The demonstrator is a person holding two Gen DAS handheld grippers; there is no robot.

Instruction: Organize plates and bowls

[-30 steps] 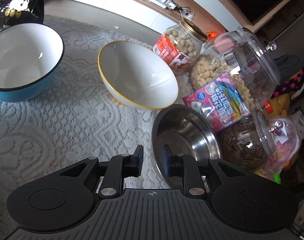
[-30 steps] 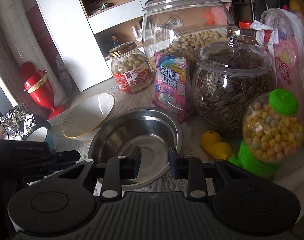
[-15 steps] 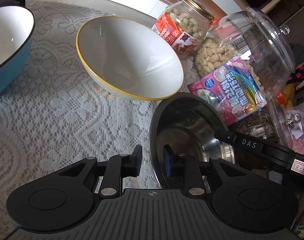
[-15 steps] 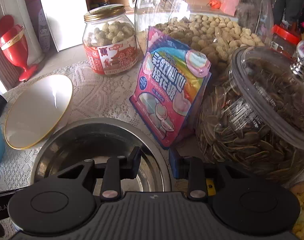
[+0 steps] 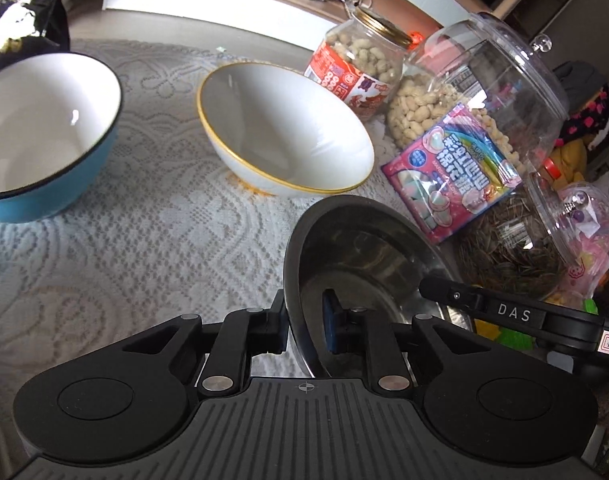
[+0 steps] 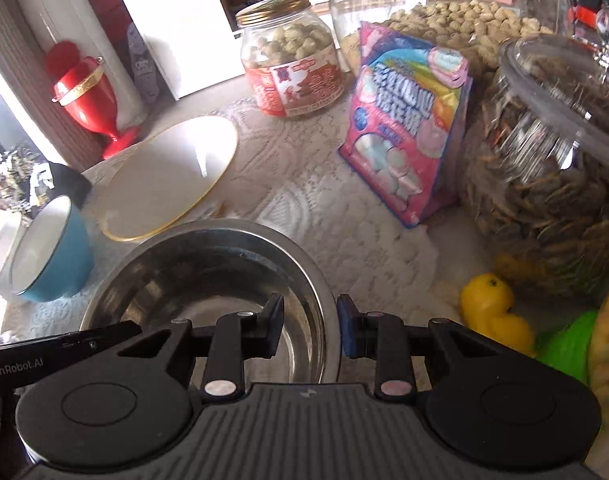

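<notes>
The blue bowl (image 5: 44,136) is cut off at nine o'clock; the left tongs (image 5: 304,320) hide the steel bowl's (image 5: 368,256) near rim.

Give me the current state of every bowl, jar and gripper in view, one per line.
Stainless steel bowl: empty, both grippers straddle its rim.
White gold-rimmed bowl: empty, upright on the lace cloth.
Blue bowl with white inside: empty, upright.
Gold-lidded peanut jar: lid on.
Large clear peanut jar: lid on.
Sunflower seed jar: lid on.
Left gripper: open.
Right gripper: open.
</notes>
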